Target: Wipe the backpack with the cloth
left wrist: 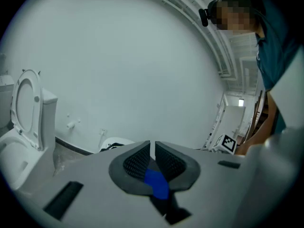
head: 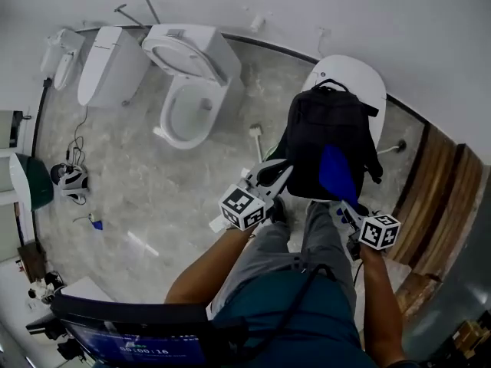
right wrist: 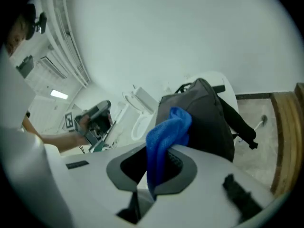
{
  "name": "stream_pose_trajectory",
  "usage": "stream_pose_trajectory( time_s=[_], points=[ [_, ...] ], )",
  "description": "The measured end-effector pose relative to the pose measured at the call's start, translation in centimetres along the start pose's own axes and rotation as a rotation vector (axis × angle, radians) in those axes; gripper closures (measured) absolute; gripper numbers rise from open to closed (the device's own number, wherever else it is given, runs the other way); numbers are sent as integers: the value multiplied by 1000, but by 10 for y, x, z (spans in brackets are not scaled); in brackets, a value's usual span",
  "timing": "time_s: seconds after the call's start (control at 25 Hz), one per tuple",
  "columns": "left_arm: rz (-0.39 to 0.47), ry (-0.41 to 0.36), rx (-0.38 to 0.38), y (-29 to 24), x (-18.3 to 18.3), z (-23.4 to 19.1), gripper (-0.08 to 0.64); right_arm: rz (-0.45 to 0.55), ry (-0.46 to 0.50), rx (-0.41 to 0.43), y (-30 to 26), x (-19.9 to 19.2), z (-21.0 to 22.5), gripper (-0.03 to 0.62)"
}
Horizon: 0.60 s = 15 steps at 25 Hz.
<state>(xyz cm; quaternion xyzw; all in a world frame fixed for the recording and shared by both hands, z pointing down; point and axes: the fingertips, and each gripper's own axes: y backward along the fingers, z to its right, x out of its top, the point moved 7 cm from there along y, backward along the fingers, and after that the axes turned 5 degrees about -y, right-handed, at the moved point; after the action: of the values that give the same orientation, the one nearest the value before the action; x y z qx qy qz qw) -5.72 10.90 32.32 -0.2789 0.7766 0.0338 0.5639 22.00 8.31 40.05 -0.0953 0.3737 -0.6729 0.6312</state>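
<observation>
Nearest the camera: a dark screen (head: 130,343) at the lower edge, above it the person's legs (head: 307,240).

Toilet (head: 196,90): stands with its lid raised on the marbled floor (head: 153,182), well apart from the work.

Backpack (head: 326,129): black, upright on a white oval support (head: 360,79) whose kind cannot be told. It appears to be soft fabric with slack straps, so it would likely dent and slide or tip under a firm stroke. The top handle (head: 331,85) looks the best place to steady it.

Cloth (head: 336,171): blue, with a fine knitted pile, probably light and limp. It lies before the backpack's lower front; contact cannot be confirmed. It is pinched along one fold, and the free flap rising past the jaws is the part that would do the wiping.

Right gripper (head: 347,205): jaws clamped on the cloth.

Left gripper (head: 282,172): just beside the backpack's lower left, jaws drawn together with only a slit between. A small blue patch sits at their base and cannot be identified.

Writing: the gripper cubes carry square markers only. Pale digits on the screen are too blurred to read. No brand shows on the backpack.
</observation>
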Motion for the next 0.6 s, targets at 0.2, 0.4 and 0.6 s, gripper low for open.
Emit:
stream_pose_trajectory(
  time_s=[0.2,0.4,0.6],
  points=[
    [133,-47,-62,43,61,22,522,339,31,105,69,40,-80,563],
    [234,-107,-126,93,103,51,522,639,208,137,145,60,-169,563],
    [276,-117,-184,135,134,78,522,891,431,71,223,58,-259,563]
  ],
)
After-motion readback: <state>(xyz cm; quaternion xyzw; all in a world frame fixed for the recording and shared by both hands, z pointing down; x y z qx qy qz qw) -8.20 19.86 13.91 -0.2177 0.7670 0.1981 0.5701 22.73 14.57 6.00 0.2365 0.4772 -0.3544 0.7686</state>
